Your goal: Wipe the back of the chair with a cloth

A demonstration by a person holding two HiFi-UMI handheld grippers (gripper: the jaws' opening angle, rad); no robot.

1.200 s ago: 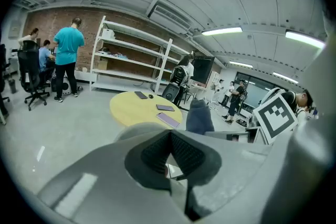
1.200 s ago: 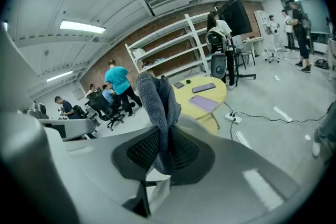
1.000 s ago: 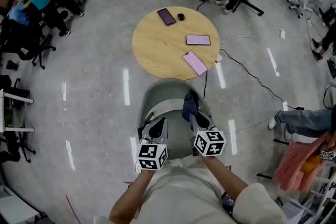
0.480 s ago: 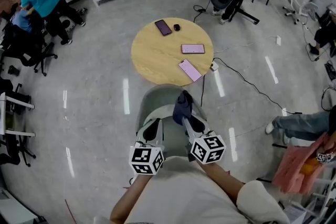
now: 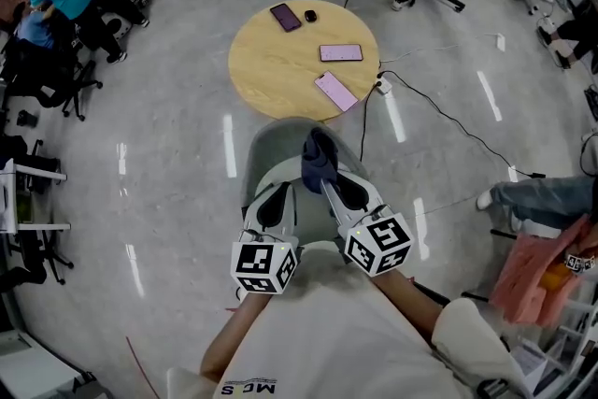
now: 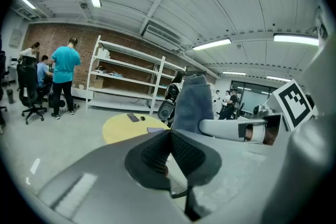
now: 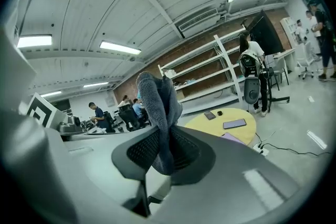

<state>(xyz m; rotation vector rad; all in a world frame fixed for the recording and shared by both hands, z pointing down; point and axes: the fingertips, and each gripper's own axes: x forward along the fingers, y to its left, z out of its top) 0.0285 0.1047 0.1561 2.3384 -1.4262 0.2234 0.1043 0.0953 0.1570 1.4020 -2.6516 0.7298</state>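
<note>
A person stood behind a grey chair, the right gripper raised over it with its fingers pinching a dark blue cloth by its lower fold. Most of the cloth stood free above the grip. The left gripper hovered just beside it, its fingers pressed together on nothing. No view settled whether the cloth was touching the chair.

The narrow hold looked like the weak point. Dragged along the chair's back, the loose bulk could catch and pull out of the fingers, or bunch so that bare fingers scraped the surface. With the left gripper not steadying the chair, a firm wipe might also turn it or push it away. The chair stood close to a round wooden counter, where a phone lay near the facing edge. A shove could bump the counter and jolt the phone. A cable trailed across the floor to the right, well apart from the chair.
</note>
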